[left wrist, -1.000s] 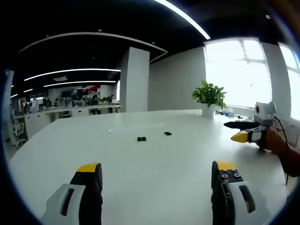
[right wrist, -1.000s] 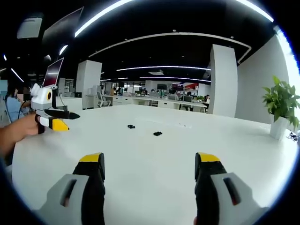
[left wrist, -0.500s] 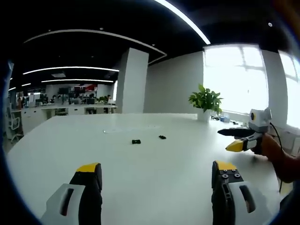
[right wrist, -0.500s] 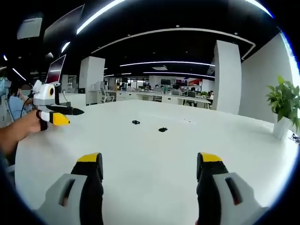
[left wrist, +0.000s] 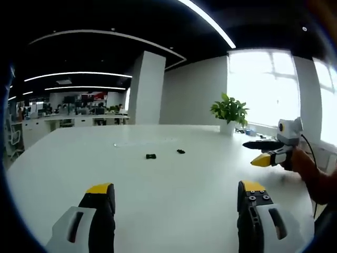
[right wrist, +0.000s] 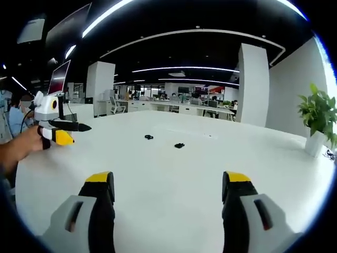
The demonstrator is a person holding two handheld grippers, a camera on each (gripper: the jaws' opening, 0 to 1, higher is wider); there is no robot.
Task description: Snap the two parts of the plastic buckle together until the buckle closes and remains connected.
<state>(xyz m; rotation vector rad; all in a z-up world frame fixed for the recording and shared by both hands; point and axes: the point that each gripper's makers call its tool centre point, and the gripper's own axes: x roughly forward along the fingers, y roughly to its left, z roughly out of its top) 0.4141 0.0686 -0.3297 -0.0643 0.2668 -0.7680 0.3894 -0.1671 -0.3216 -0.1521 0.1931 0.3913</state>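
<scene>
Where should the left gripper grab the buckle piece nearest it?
Judging loosely: the left buckle piece lies flat on the white table, apart from the other piece. Come from above with the left gripper, pinching across its narrow sides. Its shape is too small to tell more.

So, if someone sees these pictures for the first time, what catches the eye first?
Probably the two small black buckle parts, one and the other, lying apart on the wide white table. Next, the yellow-tipped left claw and right claw, both open and holding nothing. A green plant stands by the bright window.
</scene>
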